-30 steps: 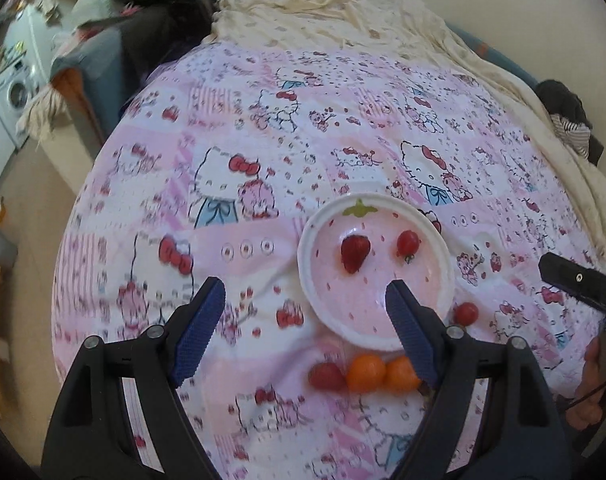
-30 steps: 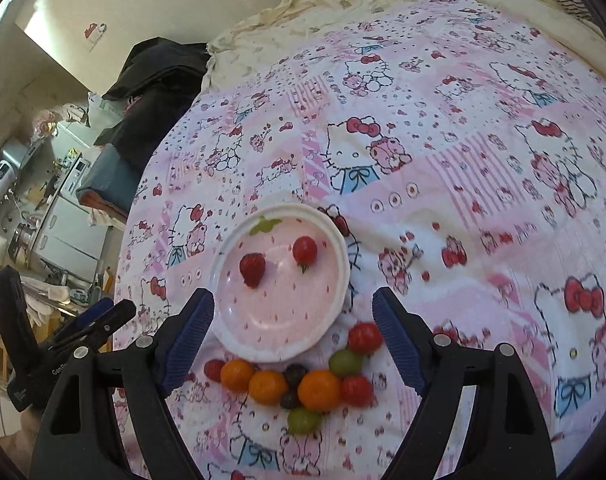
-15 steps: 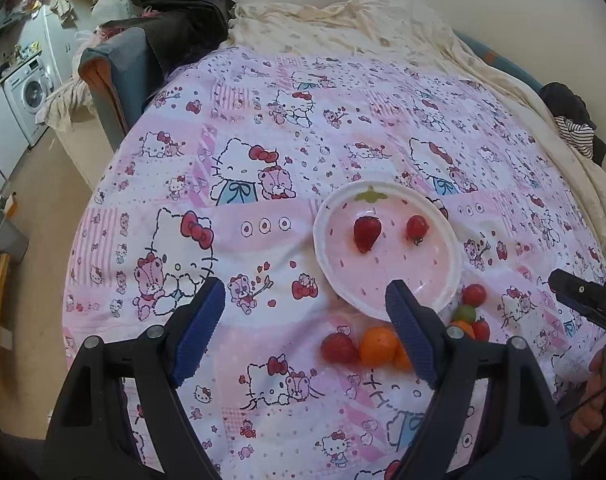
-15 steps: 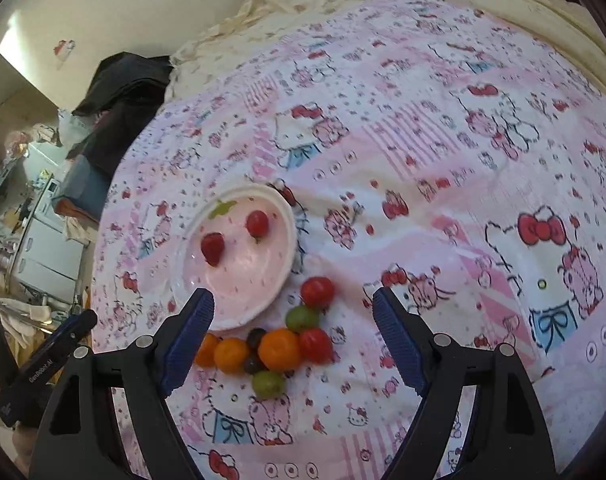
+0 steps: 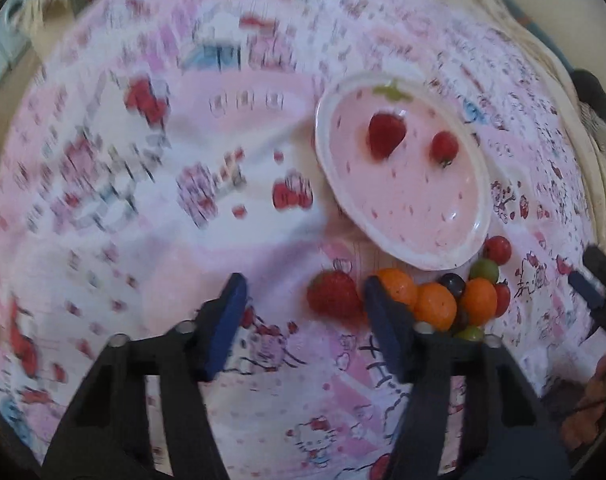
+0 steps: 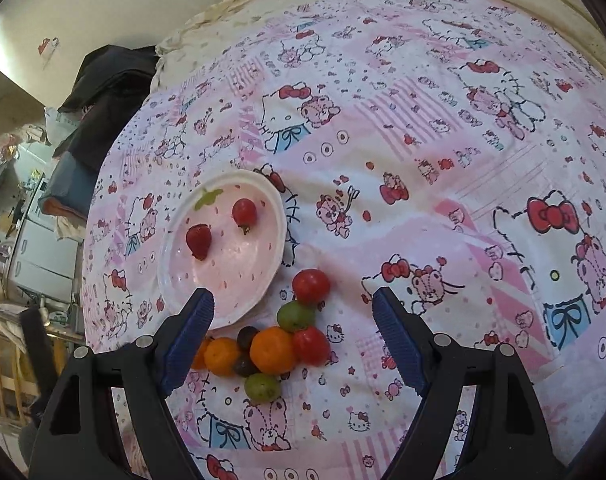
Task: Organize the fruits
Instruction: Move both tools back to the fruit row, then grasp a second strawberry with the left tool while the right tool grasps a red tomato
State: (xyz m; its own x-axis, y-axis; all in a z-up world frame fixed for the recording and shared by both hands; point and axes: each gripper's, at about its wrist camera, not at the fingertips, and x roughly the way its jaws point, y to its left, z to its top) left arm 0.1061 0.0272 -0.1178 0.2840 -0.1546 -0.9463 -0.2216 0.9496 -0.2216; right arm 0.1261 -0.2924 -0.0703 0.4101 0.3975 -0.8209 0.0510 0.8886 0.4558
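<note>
A pink plate lies on the bed and holds a strawberry and a cherry tomato. A cluster of fruit lies just in front of it: a loose strawberry, oranges, green grapes, dark grapes and red tomatoes. My left gripper is open, low over the sheet, with the loose strawberry between its fingers near the right one. My right gripper is open and empty above the cluster.
The bed is covered with a pink Hello Kitty sheet. A cream blanket lies at the far side and dark clothes at the far left corner. The bed edge drops off to the left toward appliances.
My left gripper has dropped fast toward the fruit in front of the plate, bringing the loose strawberry between its fingers. My right gripper has moved closer over the cluster. Both stay open.
</note>
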